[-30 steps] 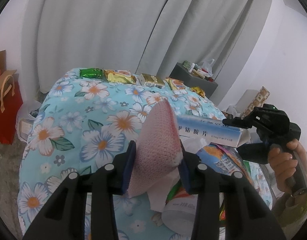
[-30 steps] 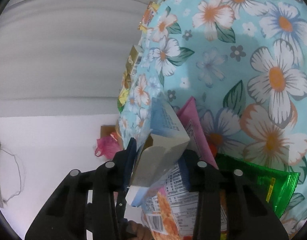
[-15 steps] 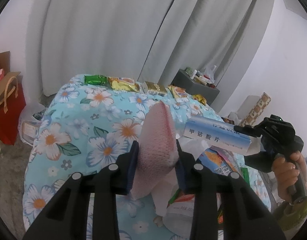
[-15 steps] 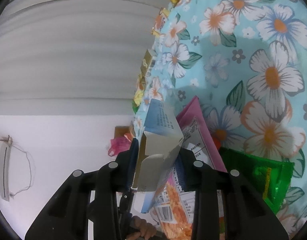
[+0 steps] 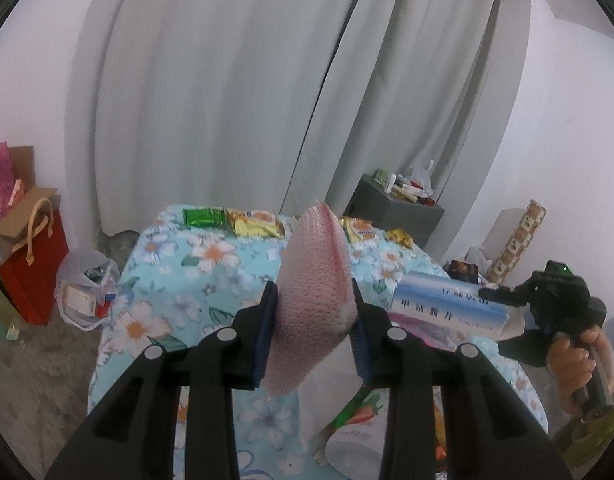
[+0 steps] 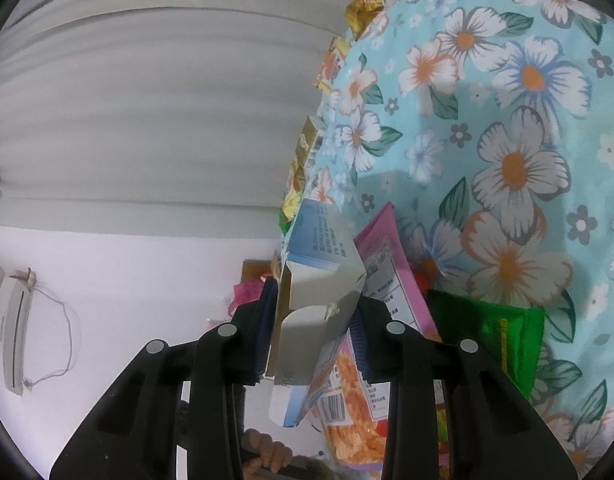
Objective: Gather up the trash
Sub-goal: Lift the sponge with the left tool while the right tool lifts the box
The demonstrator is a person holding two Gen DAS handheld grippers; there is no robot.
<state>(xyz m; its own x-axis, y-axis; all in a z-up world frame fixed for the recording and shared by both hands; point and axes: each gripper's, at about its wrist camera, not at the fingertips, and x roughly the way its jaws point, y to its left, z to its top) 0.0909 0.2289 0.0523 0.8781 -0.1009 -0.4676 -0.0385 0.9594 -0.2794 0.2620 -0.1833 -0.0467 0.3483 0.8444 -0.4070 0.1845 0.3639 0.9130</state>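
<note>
My left gripper (image 5: 313, 332) is shut on a pink bubble-wrap pouch (image 5: 313, 292), held up above the floral-clothed table (image 5: 167, 312). At the right of the left wrist view a hand holds my right gripper (image 5: 503, 300), shut on the end of a blue and white medicine box (image 5: 447, 308). The right wrist view is rolled sideways: my right gripper (image 6: 313, 328) clamps the same box (image 6: 319, 280), squashed at its open end. Below it on the table lie a pink snack packet (image 6: 391, 264), an orange printed wrapper (image 6: 347, 420) and a green foil packet (image 6: 495, 336).
A row of snack packets (image 5: 251, 222) lines the table's far edge before grey curtains. On the floor at left stand a red paper bag (image 5: 35, 264) and a plastic bag of rubbish (image 5: 87, 288). A dark cabinet (image 5: 395, 208) with clutter stands at the back right.
Both grippers have risen from the table with their loads. The pouch and the box now sit higher over the heap of wrappers, and the left view tilts up toward the curtains.
</note>
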